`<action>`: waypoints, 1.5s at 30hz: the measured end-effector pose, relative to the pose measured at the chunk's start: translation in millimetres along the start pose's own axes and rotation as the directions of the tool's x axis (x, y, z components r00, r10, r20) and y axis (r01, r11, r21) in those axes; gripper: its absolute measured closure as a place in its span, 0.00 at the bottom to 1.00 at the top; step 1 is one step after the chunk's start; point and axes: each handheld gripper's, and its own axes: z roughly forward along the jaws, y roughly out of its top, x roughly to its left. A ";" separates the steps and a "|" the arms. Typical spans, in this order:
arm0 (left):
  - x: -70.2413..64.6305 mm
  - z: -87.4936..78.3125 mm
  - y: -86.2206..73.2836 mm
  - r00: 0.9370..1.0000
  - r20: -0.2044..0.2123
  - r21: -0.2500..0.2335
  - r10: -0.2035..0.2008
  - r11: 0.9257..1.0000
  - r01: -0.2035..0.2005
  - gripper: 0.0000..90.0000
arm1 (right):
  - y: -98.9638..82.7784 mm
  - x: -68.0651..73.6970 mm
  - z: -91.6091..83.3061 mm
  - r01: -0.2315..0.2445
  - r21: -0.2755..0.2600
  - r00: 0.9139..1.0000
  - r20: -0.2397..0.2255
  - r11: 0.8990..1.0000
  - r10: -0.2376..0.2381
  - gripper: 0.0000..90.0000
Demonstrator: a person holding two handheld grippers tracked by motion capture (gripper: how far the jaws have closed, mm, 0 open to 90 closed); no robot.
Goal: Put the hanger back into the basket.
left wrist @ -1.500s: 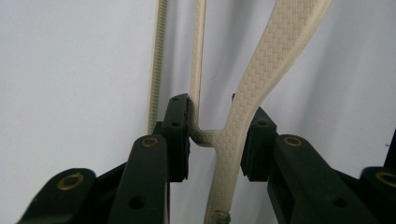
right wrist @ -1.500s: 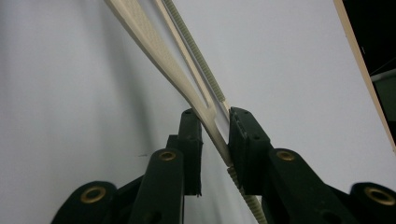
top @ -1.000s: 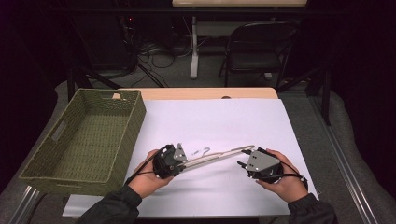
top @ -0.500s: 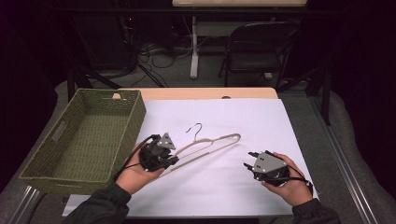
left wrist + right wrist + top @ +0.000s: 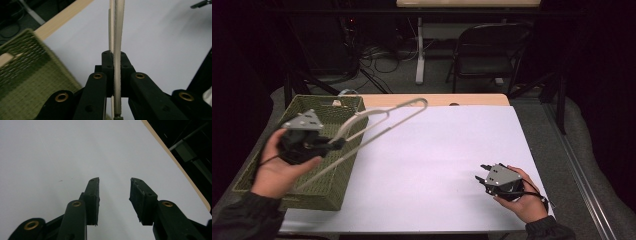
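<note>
The left gripper [image 5: 337, 143] is clamped on a pale cream clothes hanger [image 5: 384, 120], holding it above the green woven rectangular basket [image 5: 332, 185] at the table's left. At near right, the right gripper [image 5: 482, 173] rests on the white tabletop [image 5: 437, 150], jaws apart, holding nothing.

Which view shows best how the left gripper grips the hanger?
The left gripper view: the hanger runs edge-on between the left gripper fingers, which are shut on it. The high view gives the hanger's whole outline, lifted above the basket. The right gripper view adds nothing about the grip.
</note>
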 end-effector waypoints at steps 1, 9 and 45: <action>8.7 -6.7 -3.5 1.000 -0.016 -0.012 -0.016 1.000 0.016 0.97 | -0.1 0.2 0.8 0.000 0.004 1.000 -0.004 1.000 0.000 0.66; 80.1 -38.6 -39.3 0.987 -0.093 -0.041 -0.128 0.991 0.125 0.97 | -0.6 2.9 6.6 -0.015 0.005 1.000 -0.009 1.000 0.015 0.66; 148.7 36.4 -142.8 0.979 -0.092 0.169 -0.182 0.966 0.196 0.97 | -18.5 -0.5 22.1 -0.082 0.063 0.996 -0.016 0.995 0.083 0.65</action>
